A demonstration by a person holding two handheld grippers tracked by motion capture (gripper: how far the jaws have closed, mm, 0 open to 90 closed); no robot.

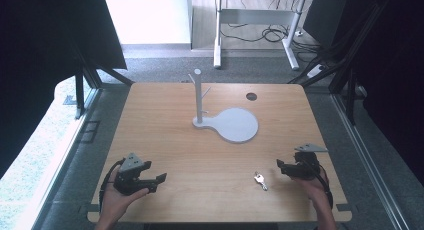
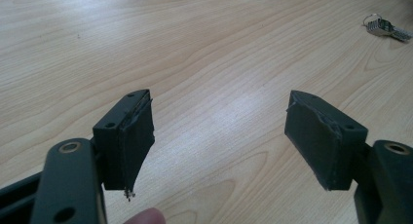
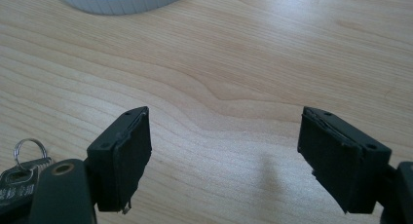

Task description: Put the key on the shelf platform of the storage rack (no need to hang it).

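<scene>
Key [image 1: 260, 180] is lying flat on the surface [image 1: 210, 155], near your edge, right of centre. It sits just inside your right gripper [image 1: 281, 165], close but not touching. In the right gripper view it's at the lower left, beside the left jaw, ring [image 3: 25, 147] pointing away from you.

Both grippers are spread wide with nothing between the jaws. The left gripper [image 1: 161, 179] hangs well off to the left and sees the key [image 2: 386, 27] far off at its upper right.

Handling, my read:
- Small, light, rigid metal. No breakage risk.
- Thin and flat against the wood, so there's barely any edge to catch. Smooth too, expect it to skate or pivot when the pads close.
- The ring is loose and will flop; don't count on it for a steady grip.

Where to grab: go for the thick head end, pads across its two long edges, jaws coming down near vertical so the tips touch the wood either side. The ring is the only part that would hook a peg on the white stand [image 1: 199, 97] behind, so leave it clear.

Main risk: nudging the key sideways instead of pinching it.
</scene>
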